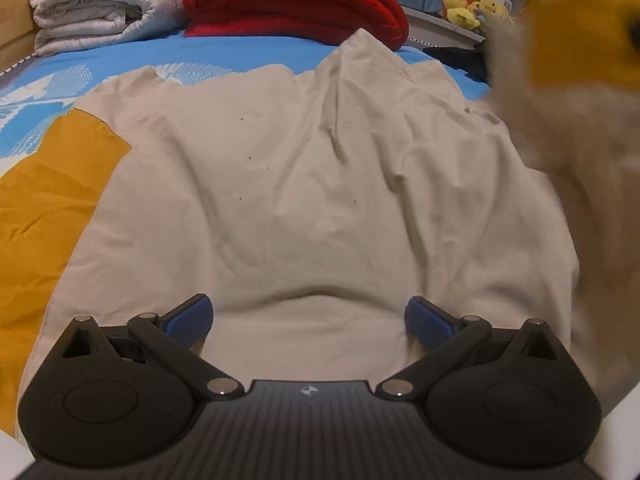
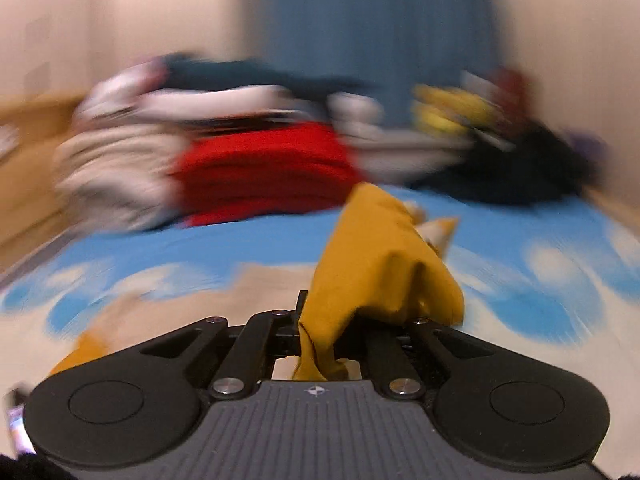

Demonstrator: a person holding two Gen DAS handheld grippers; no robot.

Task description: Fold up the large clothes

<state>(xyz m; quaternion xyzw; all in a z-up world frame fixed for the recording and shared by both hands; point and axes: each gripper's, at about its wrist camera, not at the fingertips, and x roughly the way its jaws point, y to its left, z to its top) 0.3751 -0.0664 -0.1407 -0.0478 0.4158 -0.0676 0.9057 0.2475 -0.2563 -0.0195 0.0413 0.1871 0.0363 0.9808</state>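
A large beige and mustard-yellow garment [image 1: 288, 184] lies spread on the blue patterned bed. My left gripper [image 1: 308, 320] is open, its blue pads [image 1: 192, 318] wide apart just above the beige cloth near its front edge, holding nothing. My right gripper [image 2: 320, 332] is shut on a bunched mustard-yellow part of the garment [image 2: 380, 272] and holds it lifted above the bed. In the left wrist view that raised part [image 1: 572, 92] shows blurred at the upper right. The right wrist view is strongly blurred by motion.
A folded red blanket [image 1: 292, 0] and a folded white blanket [image 1: 92, 4] lie at the far end of the bed [image 1: 240, 52]. Yellow plush toys [image 1: 476, 6] sit at the back right. A dark heap [image 2: 516, 172] lies at the far right.
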